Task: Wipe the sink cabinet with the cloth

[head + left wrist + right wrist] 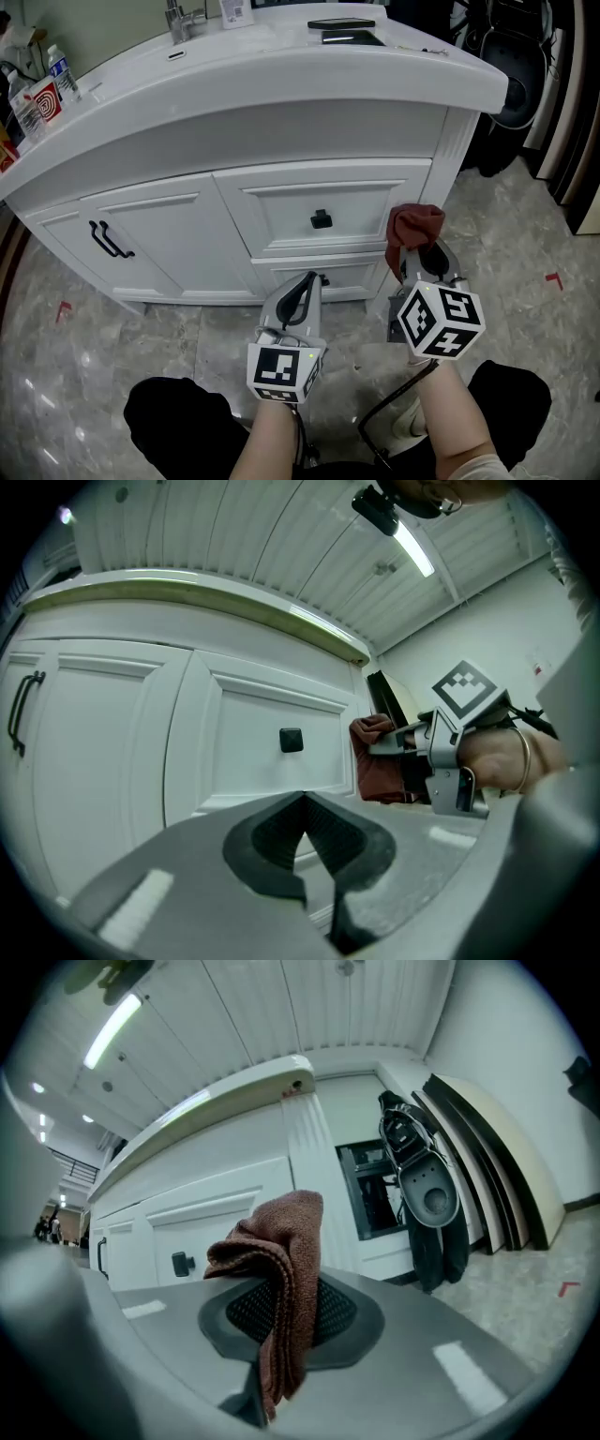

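Low before the sink cabinet (281, 211), we hold the cloth (417, 223) pinched upright in our right gripper (415, 251), near the drawer front's right edge; the white face runs leftward from it. Our left gripper (307, 279), jaws together and empty, sits beside

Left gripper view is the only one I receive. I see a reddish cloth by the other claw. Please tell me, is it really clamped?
Observer: Yes. In the right gripper view the right claw is shut on the folded cloth, which sticks out above the pads.
Operator: And what stands on the countertop? I see only its edge.
Observer: The head view shows a faucet at the back and bottles at the left end.
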